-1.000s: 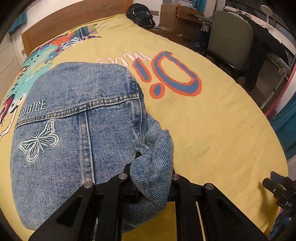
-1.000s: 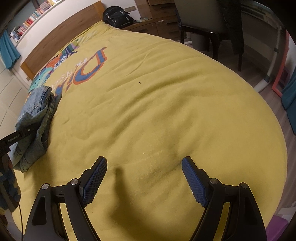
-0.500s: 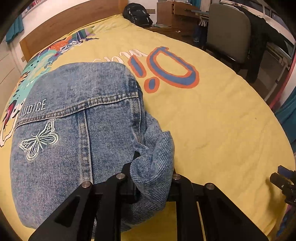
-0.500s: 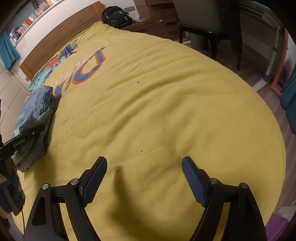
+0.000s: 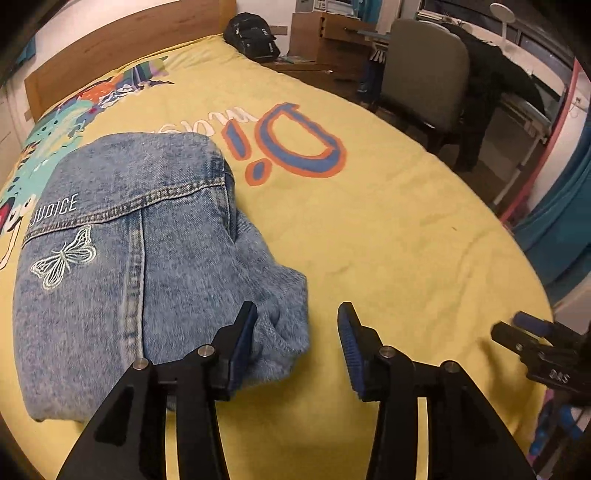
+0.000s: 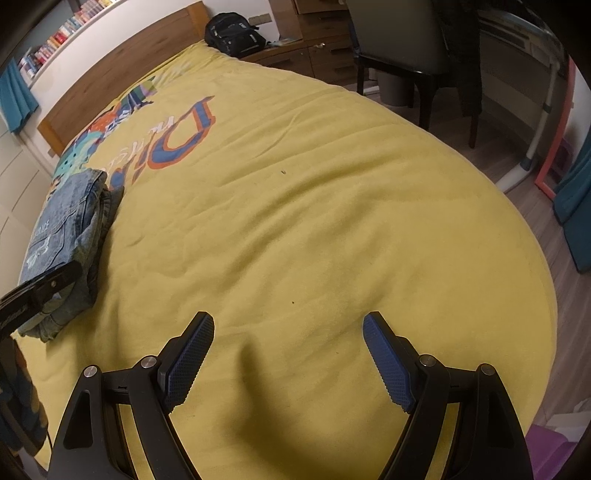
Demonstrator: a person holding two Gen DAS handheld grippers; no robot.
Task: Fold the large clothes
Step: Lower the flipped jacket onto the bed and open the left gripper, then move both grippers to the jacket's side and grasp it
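A folded blue denim jacket (image 5: 110, 258) with a white butterfly lies on the yellow blanket (image 5: 388, 221), seen in the left wrist view. My left gripper (image 5: 297, 317) hovers at its near right corner. Its jaws are opening; a loose denim fold lies against the left finger, and no pad presses on it. From the right wrist view, the jacket (image 6: 70, 225) sits at the far left with a left gripper finger (image 6: 44, 288) over it. My right gripper (image 6: 288, 325) stands open above bare blanket (image 6: 314, 203), holding nothing. It shows at the right edge (image 5: 535, 343) of the left wrist view.
A wooden headboard (image 6: 122, 85) lies at the far end of the bed, with a black backpack (image 6: 234, 33) beside it. A chair (image 5: 424, 85) with dark clothes and a desk stand past the bed's right side. The floor (image 6: 524, 192) drops off there.
My left gripper has let go of the denim fold it was pinching and drawn back a little to the right. The fold now rests on the bed. The right gripper has stayed put.
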